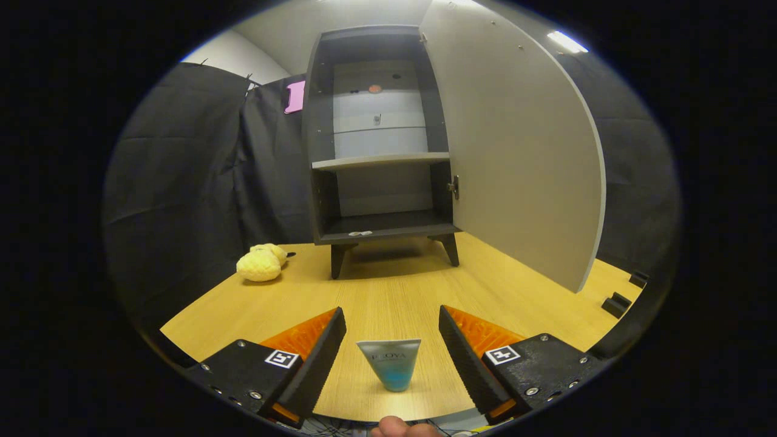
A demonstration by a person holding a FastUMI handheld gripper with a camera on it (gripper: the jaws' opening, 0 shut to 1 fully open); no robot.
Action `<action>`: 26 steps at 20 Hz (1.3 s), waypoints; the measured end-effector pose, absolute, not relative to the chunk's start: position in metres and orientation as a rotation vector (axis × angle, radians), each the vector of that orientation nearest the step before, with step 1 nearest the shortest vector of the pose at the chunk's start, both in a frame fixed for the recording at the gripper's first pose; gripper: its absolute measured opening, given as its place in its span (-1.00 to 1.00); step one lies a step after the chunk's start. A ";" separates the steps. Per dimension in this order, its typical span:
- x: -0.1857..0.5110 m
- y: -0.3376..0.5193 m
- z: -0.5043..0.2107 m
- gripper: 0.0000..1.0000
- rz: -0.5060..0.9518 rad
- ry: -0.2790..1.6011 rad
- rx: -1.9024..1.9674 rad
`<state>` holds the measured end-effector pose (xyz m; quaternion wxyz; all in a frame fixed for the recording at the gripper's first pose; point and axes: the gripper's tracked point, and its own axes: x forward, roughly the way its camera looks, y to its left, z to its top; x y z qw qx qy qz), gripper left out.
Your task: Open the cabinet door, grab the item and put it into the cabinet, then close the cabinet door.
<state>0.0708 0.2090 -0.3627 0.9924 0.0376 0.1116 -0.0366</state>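
Gripper view: claw (392, 328) wide around tube (390, 363).

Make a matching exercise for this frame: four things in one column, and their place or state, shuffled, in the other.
Things:
1. cabinet door
2. tube
3. yellow plush toy
4. gripper

Places or states:
A. on the table, left of the cabinet
B. open, fingers apart on either side of the tube
C. swung open to the right
D. standing between the fingers, untouched

Pairs: 1-C, 2-D, 3-A, 4-B
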 end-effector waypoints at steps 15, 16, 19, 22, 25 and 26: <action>0.085 0.214 -0.382 0.21 -0.109 0.247 0.078; 0.086 0.213 -0.376 0.20 -0.111 0.244 0.082; 0.091 0.208 -0.355 0.21 -0.120 0.241 0.099; 0.097 0.204 -0.329 0.20 -0.118 0.228 0.074; 0.100 0.202 -0.296 0.21 -0.107 0.225 0.047; 0.102 0.203 -0.282 0.20 -0.101 0.220 0.045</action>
